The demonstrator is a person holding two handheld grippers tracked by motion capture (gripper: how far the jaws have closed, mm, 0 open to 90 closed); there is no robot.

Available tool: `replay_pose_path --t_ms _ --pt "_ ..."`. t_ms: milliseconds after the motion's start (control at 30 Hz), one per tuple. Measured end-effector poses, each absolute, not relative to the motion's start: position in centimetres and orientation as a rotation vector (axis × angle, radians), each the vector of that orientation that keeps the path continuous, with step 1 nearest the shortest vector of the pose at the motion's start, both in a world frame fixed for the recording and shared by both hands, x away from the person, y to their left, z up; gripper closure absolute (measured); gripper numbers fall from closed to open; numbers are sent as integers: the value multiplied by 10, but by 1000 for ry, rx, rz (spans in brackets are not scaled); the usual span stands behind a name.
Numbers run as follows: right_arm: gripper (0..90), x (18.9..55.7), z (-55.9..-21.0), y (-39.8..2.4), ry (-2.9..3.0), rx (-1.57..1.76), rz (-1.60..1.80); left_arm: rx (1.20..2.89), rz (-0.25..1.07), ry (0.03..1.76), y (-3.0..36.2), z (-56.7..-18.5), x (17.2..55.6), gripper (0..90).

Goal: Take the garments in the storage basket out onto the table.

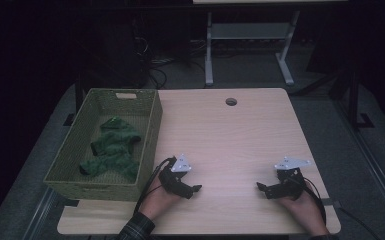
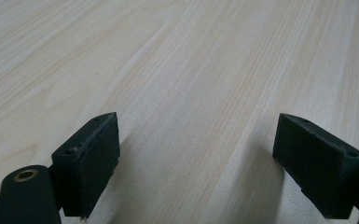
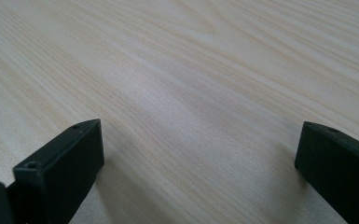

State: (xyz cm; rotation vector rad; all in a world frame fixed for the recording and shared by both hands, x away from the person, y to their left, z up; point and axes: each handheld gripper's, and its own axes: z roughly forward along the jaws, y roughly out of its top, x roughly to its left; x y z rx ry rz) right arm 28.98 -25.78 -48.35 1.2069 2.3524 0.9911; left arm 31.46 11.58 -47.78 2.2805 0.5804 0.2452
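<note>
A pale wooden table (image 1: pixel 240 135) carries a green woven basket (image 1: pixel 150 131) at its left edge, and inside the basket lies a crumpled green cloth (image 1: pixel 111 150), loosely bunched on the basket floor. A round cable hole (image 1: pixel 231 102) sits near the table's far edge, well apart from everything else.

The left gripper (image 1: pixel 192 189) rests low at the near side of the table, just beside the basket's near right corner, held by the person's left hand (image 1: pixel 157 200) with a plaid sleeve (image 1: pixel 136 229) behind it. Its tips point toward the middle of the table. In the left gripper view its jaws stand wide apart, the padded fingers (image 2: pixel 98 163) holding nothing, with bare wood grain between them; they sit very close over the tabletop, though actual contact cannot be told.

The right gripper (image 1: pixel 263 188) lies near the table's right side, in the person's right hand (image 1: pixel 307 210), its tips pointing left toward the other gripper; the two are well apart. In the right gripper view its fingers (image 3: pixel 70 163) are likewise spread wide and empty, with plain tabletop between them.

A grey three-cornered plate tops each gripper, and a black cable trails from each toward the near edge.
</note>
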Motion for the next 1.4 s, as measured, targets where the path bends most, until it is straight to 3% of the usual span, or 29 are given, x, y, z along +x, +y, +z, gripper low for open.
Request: replay_pose_path --t_ms 1400 --pt "8 289 -483 -258 2341 1229 985 2277 226 638 116 -463 318 146"
